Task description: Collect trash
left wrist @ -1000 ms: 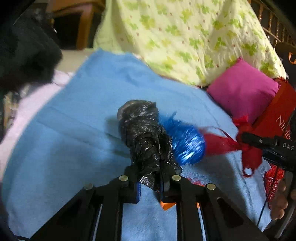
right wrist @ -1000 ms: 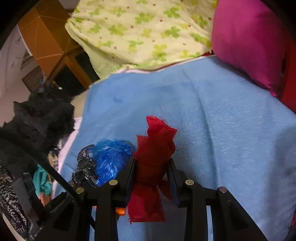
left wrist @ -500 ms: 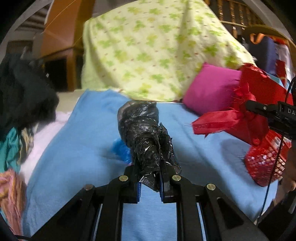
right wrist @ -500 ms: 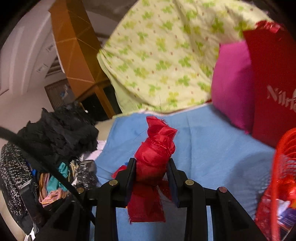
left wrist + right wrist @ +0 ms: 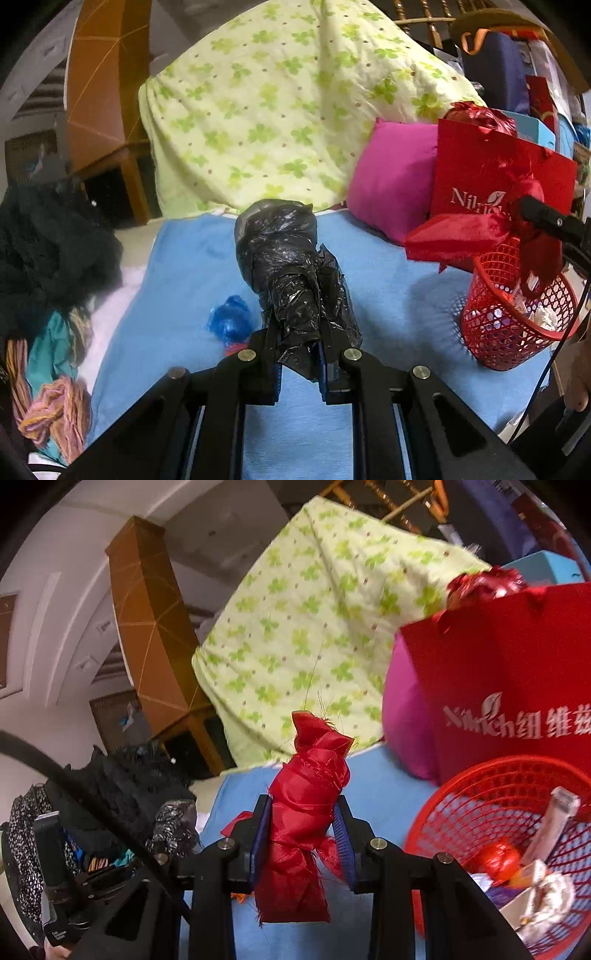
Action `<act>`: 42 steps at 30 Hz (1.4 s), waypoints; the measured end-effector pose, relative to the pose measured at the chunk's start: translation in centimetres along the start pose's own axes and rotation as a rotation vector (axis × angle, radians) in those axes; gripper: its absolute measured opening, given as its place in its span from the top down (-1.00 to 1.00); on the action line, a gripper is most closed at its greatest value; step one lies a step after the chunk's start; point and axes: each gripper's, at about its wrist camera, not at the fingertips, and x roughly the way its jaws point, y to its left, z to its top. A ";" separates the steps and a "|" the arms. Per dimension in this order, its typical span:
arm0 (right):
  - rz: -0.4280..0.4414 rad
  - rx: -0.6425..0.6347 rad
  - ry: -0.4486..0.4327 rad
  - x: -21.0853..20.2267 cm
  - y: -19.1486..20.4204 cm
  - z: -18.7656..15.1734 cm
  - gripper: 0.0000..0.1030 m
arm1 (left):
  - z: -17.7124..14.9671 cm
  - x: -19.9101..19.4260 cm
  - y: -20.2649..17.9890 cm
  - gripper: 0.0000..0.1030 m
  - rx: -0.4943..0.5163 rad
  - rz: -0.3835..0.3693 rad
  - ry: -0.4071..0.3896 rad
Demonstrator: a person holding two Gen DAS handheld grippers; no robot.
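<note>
My left gripper is shut on a crumpled black plastic bag, lifted above the blue bed sheet. My right gripper is shut on a bundle of red cloth, held up beside the red mesh basket. In the left wrist view the red cloth hangs over the basket at the right. The basket holds several wrappers and scraps. A blue shiny ball of trash lies on the sheet left of the black bag.
A green clover-print quilt, a pink pillow and a red paper bag stand behind the sheet. Dark and striped clothes pile up at the left. A hand shows at the right edge.
Both grippers rose off the sheet with their loads and swung right toward the red basket. The blue ball stayed on the sheet. The basket came into both views.
</note>
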 end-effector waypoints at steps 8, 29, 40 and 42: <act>-0.032 0.009 -0.056 -2.4 -2.3 1.0 0.32 | 1.2 -0.9 -3.3 0.69 0.061 0.002 -0.027; -0.065 0.046 -0.106 -4.7 -4.9 1.7 0.32 | 2.4 -1.8 -7.9 0.68 0.137 -0.017 -0.049; -0.079 0.055 -0.114 -5.3 -4.8 1.5 0.32 | 2.3 -1.7 -8.6 0.68 0.139 -0.026 -0.037; -0.080 0.058 -0.113 -5.4 -4.9 1.5 0.32 | 2.3 -1.6 -8.7 0.68 0.137 -0.030 -0.033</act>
